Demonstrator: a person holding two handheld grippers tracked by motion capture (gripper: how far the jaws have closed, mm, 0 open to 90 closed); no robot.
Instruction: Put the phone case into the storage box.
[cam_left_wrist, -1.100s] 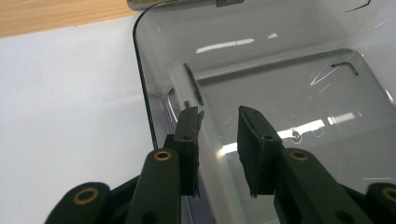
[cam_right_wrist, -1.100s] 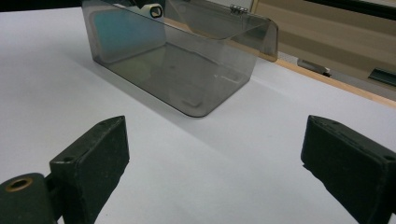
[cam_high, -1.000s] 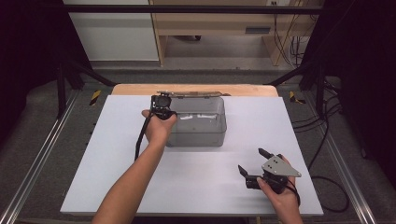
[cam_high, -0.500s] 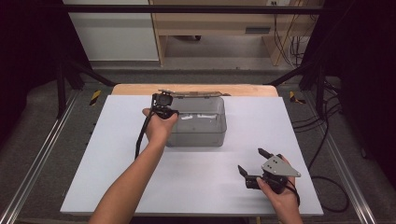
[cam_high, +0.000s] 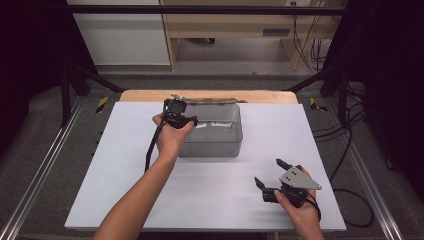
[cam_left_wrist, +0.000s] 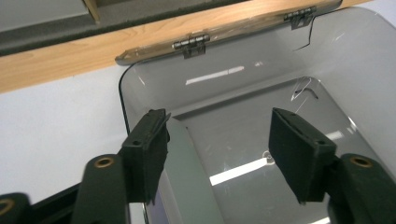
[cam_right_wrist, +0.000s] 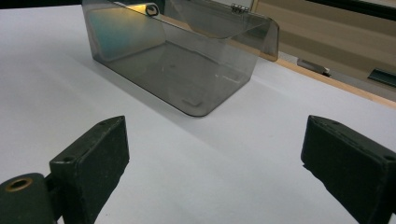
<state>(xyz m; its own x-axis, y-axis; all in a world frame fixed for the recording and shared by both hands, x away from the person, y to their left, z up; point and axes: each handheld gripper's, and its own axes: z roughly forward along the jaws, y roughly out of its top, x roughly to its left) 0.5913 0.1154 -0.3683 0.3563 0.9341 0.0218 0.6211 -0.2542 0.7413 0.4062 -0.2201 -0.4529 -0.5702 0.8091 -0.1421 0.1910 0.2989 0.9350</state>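
A clear grey plastic box (cam_high: 215, 135) stands at the back middle of the white table, its hinged lid (cam_high: 210, 100) folded back. My left gripper (cam_high: 186, 120) is at the box's left rear corner. In the left gripper view its jaws (cam_left_wrist: 219, 149) have just been opening and straddle the box's left wall (cam_left_wrist: 180, 154), one pad outside and one inside, neither pressing on it. The box (cam_left_wrist: 261, 93) holds nothing. My right gripper (cam_high: 267, 171) rests low over the table at the front right, wide open (cam_right_wrist: 212, 163) and facing the box (cam_right_wrist: 173, 51) from a distance.
The white tabletop (cam_high: 125, 190) has a wooden strip (cam_high: 145, 95) along its back edge. Metal rails (cam_high: 40, 175) run along both sides. Cables (cam_high: 350, 150) lie on the floor to the right. A wooden bench (cam_high: 225, 30) stands behind.
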